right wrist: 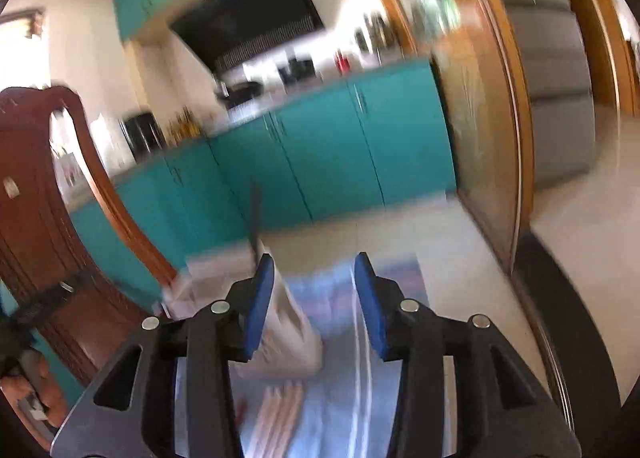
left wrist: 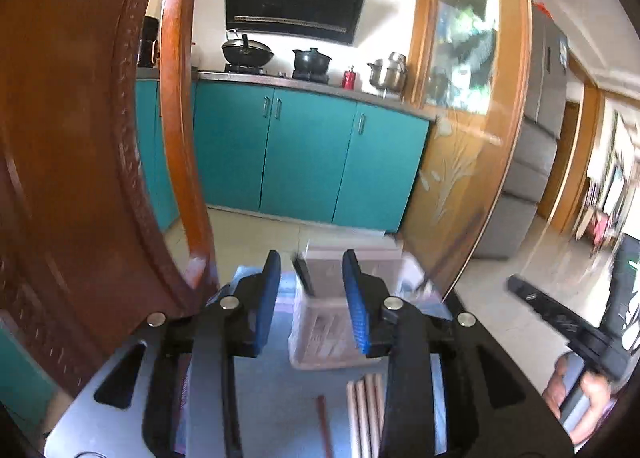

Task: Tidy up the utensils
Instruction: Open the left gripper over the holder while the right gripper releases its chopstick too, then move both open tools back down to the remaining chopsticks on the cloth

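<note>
Left hand-held gripper point(left wrist: 312, 298) hangs released, empty, above the table point(left wrist: 276, 398); straight ahead stands a clear utensil box point(left wrist: 320, 338) whose label is unreadable, pale chopsticks point(left wrist: 366, 414) lying nearer. Right hand-held gripper point(right wrist: 314, 298), blurred, seems released too.

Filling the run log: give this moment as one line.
left gripper open, empty | right gripper open, empty | clear container ahead holds dark utensil | pale chopsticks on table | right view blurred
</note>
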Motion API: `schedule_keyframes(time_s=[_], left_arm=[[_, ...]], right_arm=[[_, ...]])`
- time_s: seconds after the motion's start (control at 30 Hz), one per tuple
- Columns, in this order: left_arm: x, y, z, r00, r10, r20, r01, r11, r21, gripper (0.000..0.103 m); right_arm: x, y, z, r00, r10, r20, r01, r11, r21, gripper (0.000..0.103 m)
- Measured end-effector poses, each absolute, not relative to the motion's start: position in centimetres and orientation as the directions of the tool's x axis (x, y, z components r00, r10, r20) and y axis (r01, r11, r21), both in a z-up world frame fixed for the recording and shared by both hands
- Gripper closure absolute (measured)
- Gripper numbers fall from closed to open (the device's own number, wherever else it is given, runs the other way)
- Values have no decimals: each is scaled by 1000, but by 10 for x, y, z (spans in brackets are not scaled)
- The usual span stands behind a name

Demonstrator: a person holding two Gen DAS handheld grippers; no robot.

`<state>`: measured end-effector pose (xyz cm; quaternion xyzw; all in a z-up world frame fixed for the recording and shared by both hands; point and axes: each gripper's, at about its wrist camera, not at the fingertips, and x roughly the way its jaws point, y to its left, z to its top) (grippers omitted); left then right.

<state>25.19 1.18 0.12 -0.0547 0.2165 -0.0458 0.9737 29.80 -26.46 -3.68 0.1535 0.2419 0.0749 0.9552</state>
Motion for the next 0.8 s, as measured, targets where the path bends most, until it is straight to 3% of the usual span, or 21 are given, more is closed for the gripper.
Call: schedule_keyframes(time_s=[0.13,0.23,0.37,0.57,0.67,0.73,0.77,0.8], left_arm=[[266,3,-50,792,-111,-600,82,994,-75,70],[288,5,-93,656,-124,-744,47,991,-123,70],[294,2,-109,617,-117,-778,46,993,-112,70],[299,-9,-131,550,-130,-825,82,991,-102,69],[296,-11,-138,528,-136,-838,90,990,-104,66],[294,-13,-140,520,-142,-842,97,990,-107,65],[294,-14,-141,515,-147,-845,103,989,-109,65],[294,-15,-142,511,-147,-847,105,989,-108,65]], right_arm=[[331,-223,-100,670,253,-698,-143,966,214,61],[343,-187,-137,567,229,-791,-197,970,140,61],[357,-167,-160,526,178,-832,-187,978,91,61],[392,-165,-178,481,180,-858,-130,983,133,61],[394,-153,-179,494,115,-862,-176,984,30,63],[389,-149,-180,488,96,-868,-196,981,-1,74],[387,-148,-180,485,84,-871,-213,977,-24,87],[384,-148,-180,481,80,-873,-229,973,-37,88]])
